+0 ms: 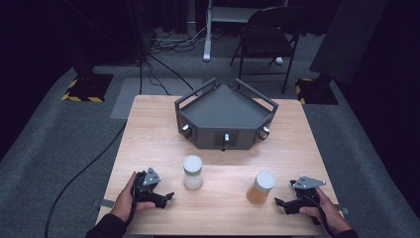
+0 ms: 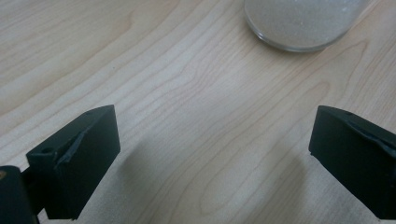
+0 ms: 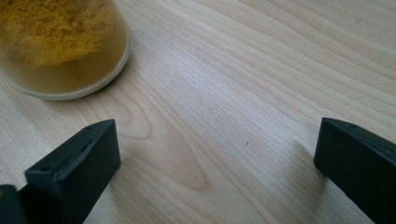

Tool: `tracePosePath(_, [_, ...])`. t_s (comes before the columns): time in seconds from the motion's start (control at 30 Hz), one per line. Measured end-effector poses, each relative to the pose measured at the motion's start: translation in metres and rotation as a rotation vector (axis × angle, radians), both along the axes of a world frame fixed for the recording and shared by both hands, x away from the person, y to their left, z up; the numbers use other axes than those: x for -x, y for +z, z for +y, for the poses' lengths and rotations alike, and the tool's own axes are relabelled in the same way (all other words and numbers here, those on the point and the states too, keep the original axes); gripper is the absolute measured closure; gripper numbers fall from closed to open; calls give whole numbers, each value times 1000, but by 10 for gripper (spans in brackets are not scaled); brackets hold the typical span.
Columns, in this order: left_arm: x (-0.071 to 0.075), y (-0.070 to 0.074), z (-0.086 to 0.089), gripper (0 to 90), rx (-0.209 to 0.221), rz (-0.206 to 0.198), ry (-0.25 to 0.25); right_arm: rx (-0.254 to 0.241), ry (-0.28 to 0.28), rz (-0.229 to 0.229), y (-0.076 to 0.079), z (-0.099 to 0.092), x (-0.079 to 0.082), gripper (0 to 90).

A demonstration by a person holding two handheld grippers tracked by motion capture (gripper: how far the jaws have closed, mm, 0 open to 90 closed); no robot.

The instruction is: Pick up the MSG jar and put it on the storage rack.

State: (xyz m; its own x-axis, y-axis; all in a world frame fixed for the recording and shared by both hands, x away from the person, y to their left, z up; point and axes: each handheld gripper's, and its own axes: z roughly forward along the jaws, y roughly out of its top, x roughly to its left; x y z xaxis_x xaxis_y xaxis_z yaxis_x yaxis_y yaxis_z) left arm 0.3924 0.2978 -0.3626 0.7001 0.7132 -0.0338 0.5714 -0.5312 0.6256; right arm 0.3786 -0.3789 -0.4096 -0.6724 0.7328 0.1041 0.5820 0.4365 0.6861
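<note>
At the near edge of the wooden table (image 1: 148,124), the left gripper (image 1: 166,198) rests at about 7 o'clock, held in the person's left hand (image 1: 126,198), and the right gripper (image 1: 281,203) rests at about 5 o'clock in the right hand (image 1: 327,210). Both point inward toward the table's middle. In the left gripper view its jaws stand wide apart with bare wood between them, holding and touching nothing; the right gripper view shows the same, jaws spread wide over bare wood.

Open tabletop lies between the two grippers along the near edge, and more between the jars and the tray. Each gripper sits close to its own side edge of the table.

A jar of white granules (image 1: 192,172) with a white lid stands upright just past the left gripper, at about 1 o'clock from it; its base shows at the top of the left gripper view (image 2: 303,23). A jar of yellow-orange powder (image 1: 260,187), also white-lidded, stands upright near the right gripper, at about 10 o'clock from it, its base at the upper left of the right gripper view (image 3: 60,46). The jars stand well apart. At 12 o'clock on the table sits a dark grey angular tray (image 1: 198,136) with raised rails and three knobs on its front faces; nothing can be seen in it.
</note>
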Motion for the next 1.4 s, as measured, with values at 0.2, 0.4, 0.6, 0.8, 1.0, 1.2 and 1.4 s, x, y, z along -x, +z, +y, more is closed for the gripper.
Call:
tracePosePath(0.2, [3, 2, 2, 17, 22, -14, -2, 0, 0, 0, 0, 0, 0, 3])
tracePosePath(0.4, [6, 4, 0, 17, 23, -37, -3, 0, 0, 0, 0, 0, 0, 2])
tracePosePath(0.6, [13, 7, -1, 17, 50, -77, 3, 0, 0, 0, 0, 0, 0, 3])
tracePosePath(0.8, [18, 9, -8, 16, 50, -101, -11, 0, 0, 0, 0, 0, 0, 2])
tracePosePath(1.0, [21, 11, -11, 17, 78, -117, -9, 0, 0, 0, 0, 0, 0, 2])
tracePosePath(1.2, [22, 12, -16, 17, 90, -128, -17, 0, 1, 0, 0, 0, 0, 2])
tracePosePath(1.4, [22, 13, -21, 15, 107, -134, -23, 0, 2, 0, 0, 0, 0, 2])
